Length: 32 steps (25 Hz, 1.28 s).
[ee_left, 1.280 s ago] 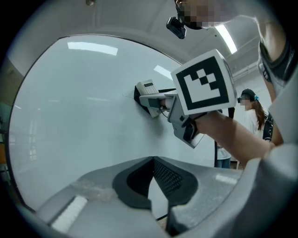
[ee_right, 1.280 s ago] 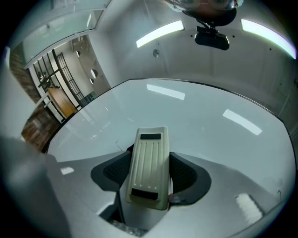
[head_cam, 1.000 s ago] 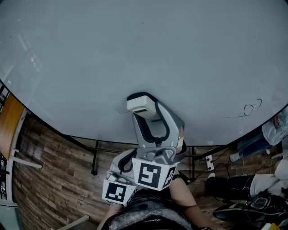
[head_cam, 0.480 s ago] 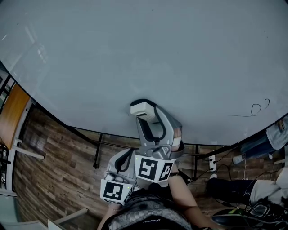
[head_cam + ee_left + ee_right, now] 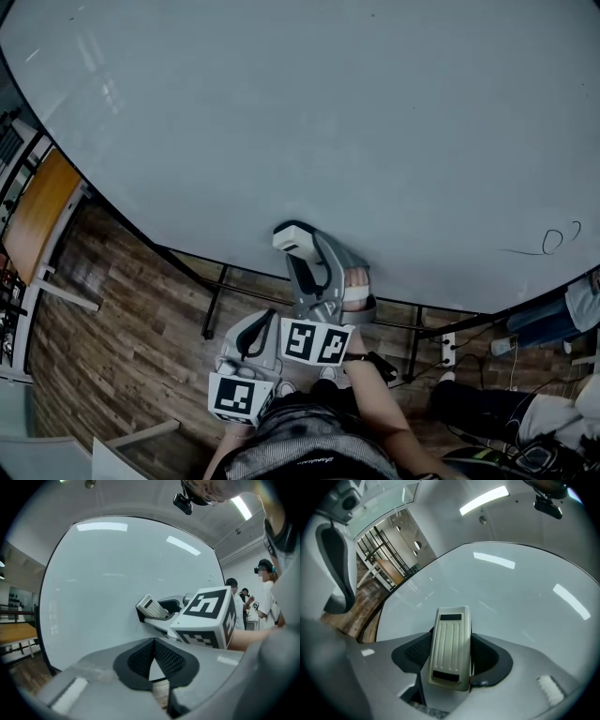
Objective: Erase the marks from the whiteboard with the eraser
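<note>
The whiteboard (image 5: 309,112) fills most of the head view. My right gripper (image 5: 302,247) is shut on the beige ribbed eraser (image 5: 293,238), which is held at the board near its lower edge. In the right gripper view the eraser (image 5: 450,646) sits lengthwise between the black pads (image 5: 411,653). A small loop and line of marker marks (image 5: 551,241) remain far right on the board. My left gripper (image 5: 251,337) hangs lower, off the board, jaws shut on nothing (image 5: 153,660). From the left gripper view, the eraser (image 5: 151,607) touches the board.
The board's black stand (image 5: 214,314) rests on a wooden floor (image 5: 112,319). An orange desk (image 5: 37,211) is at the left. A power strip (image 5: 447,348) with cables and seated people's legs (image 5: 487,398) are at the lower right.
The right gripper with the eraser has come down closer to the board's lower edge, and the view has swung. The left gripper stays shut below it.
</note>
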Each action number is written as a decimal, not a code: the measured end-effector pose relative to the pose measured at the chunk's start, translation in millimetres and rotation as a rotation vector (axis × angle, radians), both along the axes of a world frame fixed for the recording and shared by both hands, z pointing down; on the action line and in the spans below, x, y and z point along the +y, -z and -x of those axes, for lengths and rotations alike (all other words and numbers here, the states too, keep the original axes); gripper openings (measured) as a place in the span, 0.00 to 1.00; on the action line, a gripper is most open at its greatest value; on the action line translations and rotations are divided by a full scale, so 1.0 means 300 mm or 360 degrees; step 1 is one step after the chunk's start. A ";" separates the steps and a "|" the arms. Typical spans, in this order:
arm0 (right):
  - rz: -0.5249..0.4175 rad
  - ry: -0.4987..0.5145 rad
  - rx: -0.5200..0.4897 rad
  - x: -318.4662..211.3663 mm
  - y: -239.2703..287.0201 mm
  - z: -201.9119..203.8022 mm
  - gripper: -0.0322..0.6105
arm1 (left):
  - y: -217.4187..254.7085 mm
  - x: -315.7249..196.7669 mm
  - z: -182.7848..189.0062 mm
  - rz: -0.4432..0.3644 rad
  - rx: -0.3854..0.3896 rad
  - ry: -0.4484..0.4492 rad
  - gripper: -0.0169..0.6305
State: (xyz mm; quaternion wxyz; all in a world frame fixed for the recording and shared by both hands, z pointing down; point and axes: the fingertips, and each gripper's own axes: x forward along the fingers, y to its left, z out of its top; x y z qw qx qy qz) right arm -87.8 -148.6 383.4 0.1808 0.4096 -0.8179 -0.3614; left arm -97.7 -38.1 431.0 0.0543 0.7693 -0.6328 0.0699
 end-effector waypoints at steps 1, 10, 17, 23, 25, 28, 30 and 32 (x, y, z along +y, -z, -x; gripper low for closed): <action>0.0007 0.0007 0.0014 0.002 -0.012 0.007 0.46 | -0.003 0.006 0.009 0.0001 -0.0007 0.0009 0.03; 0.0022 -0.0004 -0.0021 0.009 0.017 -0.043 0.46 | 0.021 0.005 0.006 -0.0015 0.0013 0.0019 0.03; 0.0060 -0.0058 -0.0187 -0.003 0.125 -0.182 0.46 | 0.035 -0.030 -0.074 -0.0030 0.0005 -0.0048 0.03; 0.0079 -0.0084 -0.0391 -0.019 0.225 -0.334 0.46 | 0.040 -0.063 -0.158 -0.0038 0.0005 -0.0095 0.03; 0.0088 -0.0075 -0.0470 -0.022 0.256 -0.382 0.46 | 0.041 -0.073 -0.185 -0.0043 -0.0002 -0.0110 0.03; 0.0107 -0.0076 -0.0573 -0.024 0.285 -0.442 0.46 | 0.047 -0.085 -0.224 -0.0059 0.0005 -0.0132 0.03; 0.0130 -0.0077 -0.0614 -0.027 0.291 -0.476 0.46 | 0.048 -0.094 -0.252 -0.0069 0.0008 -0.0144 0.03; 0.0143 -0.0061 -0.0651 -0.030 0.293 -0.498 0.46 | 0.049 -0.100 -0.274 -0.0074 0.0016 -0.0149 0.03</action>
